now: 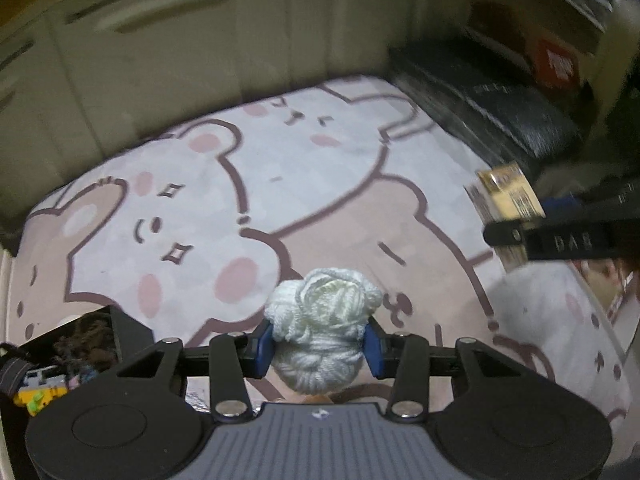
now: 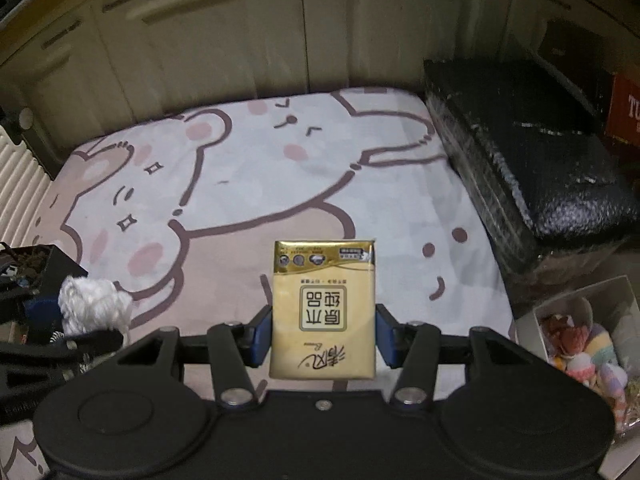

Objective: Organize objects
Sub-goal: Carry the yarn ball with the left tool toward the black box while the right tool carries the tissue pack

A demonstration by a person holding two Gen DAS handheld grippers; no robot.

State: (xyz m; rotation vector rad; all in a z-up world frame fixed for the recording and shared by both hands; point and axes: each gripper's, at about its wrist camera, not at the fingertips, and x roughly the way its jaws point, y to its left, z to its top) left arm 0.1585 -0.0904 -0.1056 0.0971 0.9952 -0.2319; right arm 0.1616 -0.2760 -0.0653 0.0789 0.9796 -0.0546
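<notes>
Bare bear-print mat between cabinets, black box.

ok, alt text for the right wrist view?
The right gripper holds a yellow tissue pack upright above a cartoon bear rug. At left, the left gripper holds white yarn; a box of plush toys sits at right.

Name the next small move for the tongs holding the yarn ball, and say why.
Probably swing the left tongs toward the black bin at their lower left. The white yarn ball is clamped between the blue pads and clear of the bear-print mat, and that bin, already holding small items, looks like the nearest container.
</notes>
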